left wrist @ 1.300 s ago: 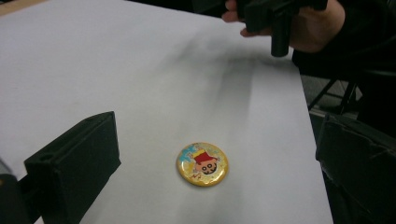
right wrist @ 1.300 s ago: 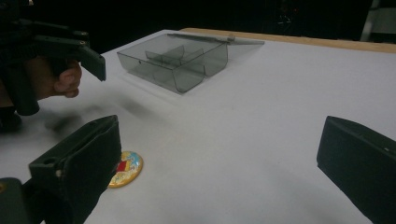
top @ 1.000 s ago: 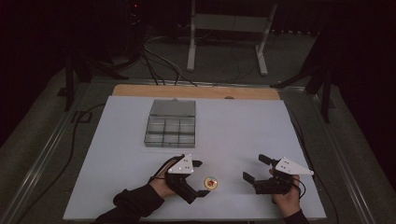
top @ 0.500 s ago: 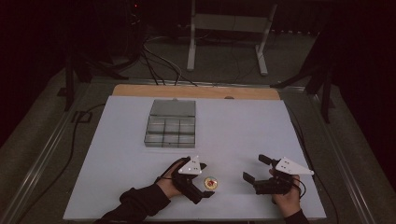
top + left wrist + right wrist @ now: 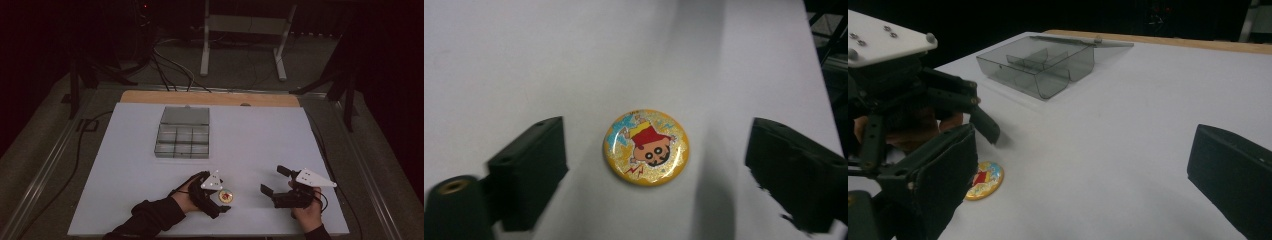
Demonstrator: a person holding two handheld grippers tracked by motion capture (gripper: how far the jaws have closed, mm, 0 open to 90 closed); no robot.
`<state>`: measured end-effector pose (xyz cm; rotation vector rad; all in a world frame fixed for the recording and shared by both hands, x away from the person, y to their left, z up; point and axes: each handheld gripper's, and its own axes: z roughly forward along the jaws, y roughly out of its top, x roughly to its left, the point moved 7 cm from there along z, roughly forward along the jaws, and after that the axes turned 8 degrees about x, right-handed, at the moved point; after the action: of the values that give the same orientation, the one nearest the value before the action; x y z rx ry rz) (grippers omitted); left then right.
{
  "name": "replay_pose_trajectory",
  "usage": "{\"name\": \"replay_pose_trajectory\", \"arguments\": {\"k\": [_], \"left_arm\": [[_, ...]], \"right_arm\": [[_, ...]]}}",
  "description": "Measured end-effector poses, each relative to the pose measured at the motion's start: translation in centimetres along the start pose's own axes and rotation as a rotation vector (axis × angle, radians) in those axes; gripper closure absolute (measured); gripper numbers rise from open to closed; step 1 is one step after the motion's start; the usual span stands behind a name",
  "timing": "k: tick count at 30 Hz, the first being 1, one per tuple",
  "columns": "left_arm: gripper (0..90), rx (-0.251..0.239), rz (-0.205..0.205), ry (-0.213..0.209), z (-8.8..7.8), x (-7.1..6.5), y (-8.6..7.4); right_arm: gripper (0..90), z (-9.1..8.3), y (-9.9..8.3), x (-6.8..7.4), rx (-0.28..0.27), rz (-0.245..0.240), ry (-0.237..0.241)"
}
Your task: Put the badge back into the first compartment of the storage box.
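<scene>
Near the front edge of the white surface (image 5: pixel 250 140) a round yellow badge (image 5: pixel 226 195) with a cartoon figure lies flat, and the left tool (image 5: pixel 218 199) is set down over it with one jaw on either side. From the left gripper view the badge (image 5: pixel 646 147) sits roughly midway between the two black jaws, which stand wide apart and touch neither its rim nor each other; nothing is held. To my eye the step in hand is picking that badge up, and since it is thin and flat, doing it well means bringing the jaw tips right down to the surface, keeping the badge centred, and closing slowly so both jaws meet the rim together instead of pushing it sideways or riding over the top. A slight tilt to get one jaw edge under the rim may help. The right tool (image 5: pixel 275 191) rests off to the right, well apart from the badge, its jaws also spread and empty. Farther back, a clear grey box with compartments (image 5: pixel 183 134) sits with its lid open, looking like the likely place for the badge, though that is only my guess.
</scene>
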<state>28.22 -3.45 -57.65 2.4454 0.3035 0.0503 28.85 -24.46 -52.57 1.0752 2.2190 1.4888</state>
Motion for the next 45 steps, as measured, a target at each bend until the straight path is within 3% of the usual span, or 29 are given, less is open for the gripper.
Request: {"name": "replay_pose_trajectory", "arguments": {"k": [3,12,19,33,36,45], "left_arm": [[18.6,0.026,0.006,0.013,0.25,0.08,-0.08],[32.2,0.032,0.01,0.045,0.62,0.28,0.41],[42.4,0.042,0.041,0.043,0.62,0.27,0.53],[47.9,0.062,0.014,0.061,0.71,-0.03,0.71],[48.1,0.073,0.026,0.07,0.63,-0.03,0.66],[48.3,0.05,0.012,0.07,0.65,-0.11,0.69]], "right_arm": [[0.0,-0.01,-0.01,-0.01,0.001,0.001,0.001],[0.0,0.0,-0.03,0.01,0.003,-0.002,0.0],[0.0,0.04,-0.03,-0.03,0.004,0.002,0.003],[0.0,0.17,-0.04,0.05,0.007,0.0,0.007],[0.0,0.18,-0.02,0.02,0.005,0.003,0.007],[0.0,0.19,-0.06,0.0,0.007,0.003,0.01]]}}
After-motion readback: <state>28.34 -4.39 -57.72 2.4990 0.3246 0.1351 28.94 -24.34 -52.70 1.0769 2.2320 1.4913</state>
